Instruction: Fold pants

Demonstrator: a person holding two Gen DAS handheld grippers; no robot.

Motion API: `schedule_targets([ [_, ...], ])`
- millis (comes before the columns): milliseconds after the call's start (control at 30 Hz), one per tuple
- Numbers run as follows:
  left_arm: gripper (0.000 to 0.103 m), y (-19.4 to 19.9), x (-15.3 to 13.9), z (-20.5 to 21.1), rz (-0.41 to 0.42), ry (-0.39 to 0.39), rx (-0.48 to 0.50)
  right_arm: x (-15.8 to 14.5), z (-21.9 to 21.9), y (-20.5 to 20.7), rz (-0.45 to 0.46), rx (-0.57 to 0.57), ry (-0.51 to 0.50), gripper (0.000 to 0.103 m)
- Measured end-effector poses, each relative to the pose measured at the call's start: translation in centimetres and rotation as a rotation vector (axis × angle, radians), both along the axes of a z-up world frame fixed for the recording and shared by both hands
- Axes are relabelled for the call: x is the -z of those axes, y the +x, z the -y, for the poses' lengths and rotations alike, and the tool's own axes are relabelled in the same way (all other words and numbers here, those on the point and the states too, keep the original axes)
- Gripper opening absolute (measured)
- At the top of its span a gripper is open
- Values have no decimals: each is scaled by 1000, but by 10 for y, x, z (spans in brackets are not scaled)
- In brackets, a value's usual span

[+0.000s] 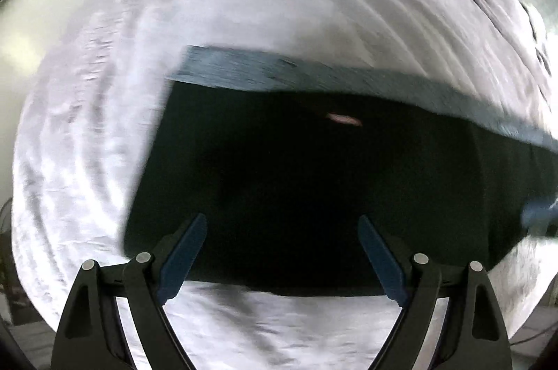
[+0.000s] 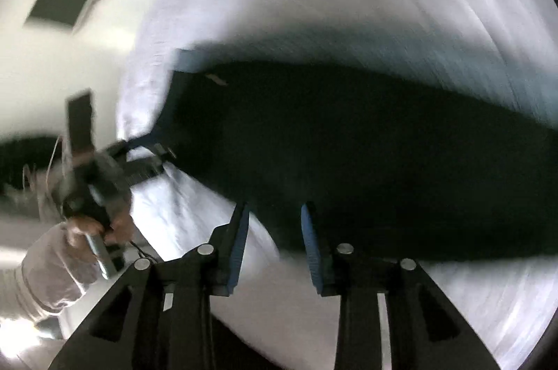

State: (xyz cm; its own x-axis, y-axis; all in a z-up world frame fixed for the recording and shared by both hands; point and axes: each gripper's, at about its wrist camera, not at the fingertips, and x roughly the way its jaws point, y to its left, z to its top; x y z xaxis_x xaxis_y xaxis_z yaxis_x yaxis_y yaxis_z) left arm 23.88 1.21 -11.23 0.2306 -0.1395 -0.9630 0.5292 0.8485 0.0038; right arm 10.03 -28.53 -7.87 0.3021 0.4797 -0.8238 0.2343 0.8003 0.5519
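Dark pants (image 1: 296, 181) are being left folded on the white bed (image 1: 87, 126). Left tool (image 1: 282, 223) wide, right tool (image 2: 275, 213) narrow, both empty. Next: edges likely to be regripped.

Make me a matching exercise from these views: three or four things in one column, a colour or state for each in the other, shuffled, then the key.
Things:
1. pants
2. bed sheet
3. left gripper
4. right gripper

Colour or state:
A. jaws spread wide, nothing held
B. pale, wrinkled, spread underneath
C. dark, lying flat
D. jaws narrowly apart, nothing held

Pairs: 1-C, 2-B, 3-A, 4-D
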Motion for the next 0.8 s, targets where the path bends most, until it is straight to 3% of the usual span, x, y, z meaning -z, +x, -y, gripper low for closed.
schedule_targets([
  [167, 86, 35, -4, -52, 34, -1, -112, -21, -48, 128, 120, -287, -68, 45],
  [333, 69, 54, 15, -82, -111, -84, -117, 8, -111, 239, 111, -475, -138, 45],
  [433, 58, 43, 15, -83, -159, -146, -71, 28, -128, 266, 69, -513, -155, 45],
  [567, 55, 47, 18, -82, -155, -178, -44, 54, -135, 282, 3, -551, -147, 42],
  [633, 38, 47, 17, -83, -171, -218, -26, 57, -137, 279, -11, -591, -189, 16],
  [667, 38, 42, 16, -85, -173, -220, -28, 54, -139, 277, -2, -611, -219, 10],
  [800, 37, 33, 7, -87, -150, -217, -5, 28, -141, 266, 54, -649, -182, 5],
])
